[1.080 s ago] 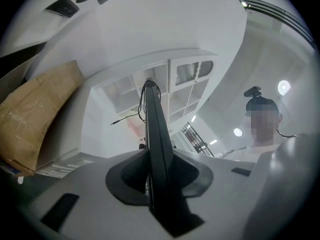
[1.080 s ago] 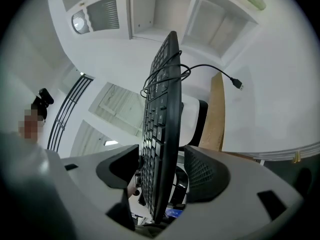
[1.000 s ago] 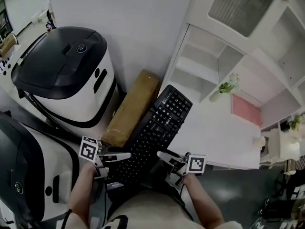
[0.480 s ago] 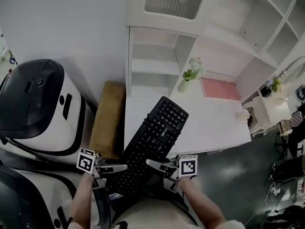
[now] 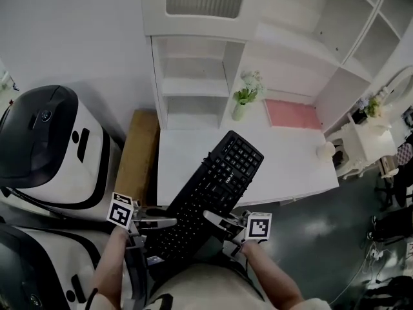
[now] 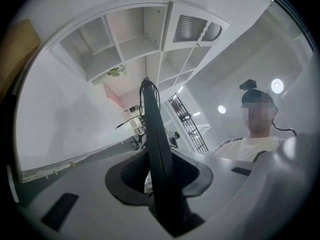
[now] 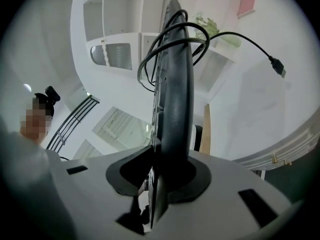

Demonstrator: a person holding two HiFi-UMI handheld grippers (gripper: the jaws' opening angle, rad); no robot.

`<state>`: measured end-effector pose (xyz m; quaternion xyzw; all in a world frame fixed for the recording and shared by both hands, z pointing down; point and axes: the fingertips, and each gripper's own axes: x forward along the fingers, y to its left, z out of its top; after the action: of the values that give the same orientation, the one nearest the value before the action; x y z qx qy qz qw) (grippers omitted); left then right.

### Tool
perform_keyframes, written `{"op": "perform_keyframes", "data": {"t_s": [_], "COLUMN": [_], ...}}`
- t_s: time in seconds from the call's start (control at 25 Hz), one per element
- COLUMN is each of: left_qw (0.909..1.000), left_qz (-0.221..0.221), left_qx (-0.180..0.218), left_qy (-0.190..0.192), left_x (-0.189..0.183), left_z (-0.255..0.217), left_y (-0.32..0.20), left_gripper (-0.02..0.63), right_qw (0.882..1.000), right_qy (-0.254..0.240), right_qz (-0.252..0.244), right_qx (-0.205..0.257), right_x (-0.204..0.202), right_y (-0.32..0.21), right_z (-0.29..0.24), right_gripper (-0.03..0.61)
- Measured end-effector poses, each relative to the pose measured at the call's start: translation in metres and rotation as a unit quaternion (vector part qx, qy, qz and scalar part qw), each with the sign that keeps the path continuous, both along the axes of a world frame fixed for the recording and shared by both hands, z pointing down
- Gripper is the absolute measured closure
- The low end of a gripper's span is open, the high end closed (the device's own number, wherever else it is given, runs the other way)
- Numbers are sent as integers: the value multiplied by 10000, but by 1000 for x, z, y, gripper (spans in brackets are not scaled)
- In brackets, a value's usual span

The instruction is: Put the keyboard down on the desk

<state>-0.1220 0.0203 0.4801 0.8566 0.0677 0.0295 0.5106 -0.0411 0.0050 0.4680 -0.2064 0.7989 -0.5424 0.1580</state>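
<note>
Left hand-held gripper (image 5: 162, 219) clamps keyboard (image 5: 216, 185); right hand-held gripper (image 5: 213, 218) just closing onto it.

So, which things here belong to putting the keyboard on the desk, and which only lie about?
Job: black plastic keyboard; white desk top; left gripper, shut on it; right gripper, jaws just closing on it.
Lying about: small green plant in a vase; flat pink mat; brown oblong box; white-and-black rounded machine.

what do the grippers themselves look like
The left gripper and right gripper match: pale grey bodies with long, tapering silvery fingers, each carrying a white cube printed with black square markers. The forearms behind them are unsleeved.
</note>
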Motion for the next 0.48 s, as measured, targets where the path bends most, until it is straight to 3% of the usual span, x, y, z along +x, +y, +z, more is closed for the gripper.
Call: {"op": "perform_keyframes", "data": {"t_s": [0.48], "left_qw": [9945], "left_qz": [149], "left_qx": [626], "left_qy": [-827], "left_x": [81], "left_z": [7], "left_y": [6], "left_gripper": [471], "right_qw": [9957], "right_qy": [-360], "right_qz": [811], "right_qx": [-269], "right_x": [84], "right_y": [15], "right_z": [6], "right_gripper": [489]}}
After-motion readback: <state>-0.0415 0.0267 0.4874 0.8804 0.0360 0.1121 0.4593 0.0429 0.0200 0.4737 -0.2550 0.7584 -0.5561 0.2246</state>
